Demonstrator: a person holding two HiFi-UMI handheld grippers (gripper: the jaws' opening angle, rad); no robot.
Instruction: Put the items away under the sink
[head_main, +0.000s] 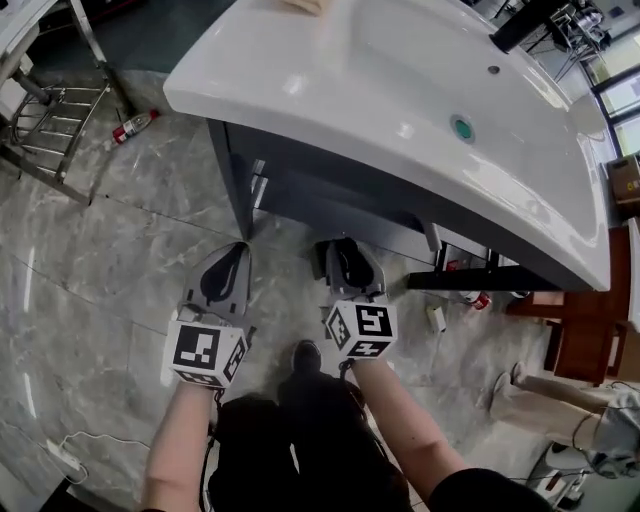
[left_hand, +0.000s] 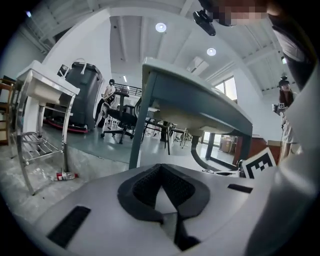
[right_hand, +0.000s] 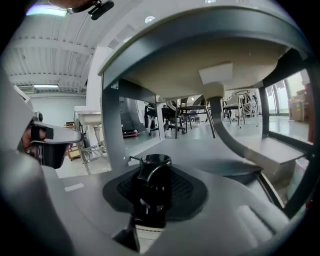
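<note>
**Our forearms out, bottle pinched: bound for the space below the basin**

Our forearms reach forward and down over the stone floor (head_main: 90, 260), one gripper in each hand. The right gripper (right_hand: 154, 197) is clamped on a black bottle (right_hand: 155, 170) with a round cap and a pale label low on its body. The bottle stands upright between the pads. The left gripper (left_hand: 161, 196) has its jaws pressed together at the tips with nothing between them, only the hollow of its own pads.

We judge the step in hand to be carrying the bottle in under the white sink (head_main: 400, 90). The bottle is not yet below the basin, and it hangs in front of the dark frame. To do this well, we should keep the pinch firm and the bottle upright. We should pass to the right of the frame leg (head_main: 232, 170) and steer clear of the drain pipe (right_hand: 220, 115). The shelf (right_hand: 280, 150) low on the right looks the likely resting place. We should ease the jaws apart only once the base sits flat, since a tall bottle could tip.

Both grippers sit side by side and apart, pointing ahead and slightly downward, with their marker cubes (head_main: 205, 352) turned up toward us. The empty left one can steady the bottle if needed.
</note>
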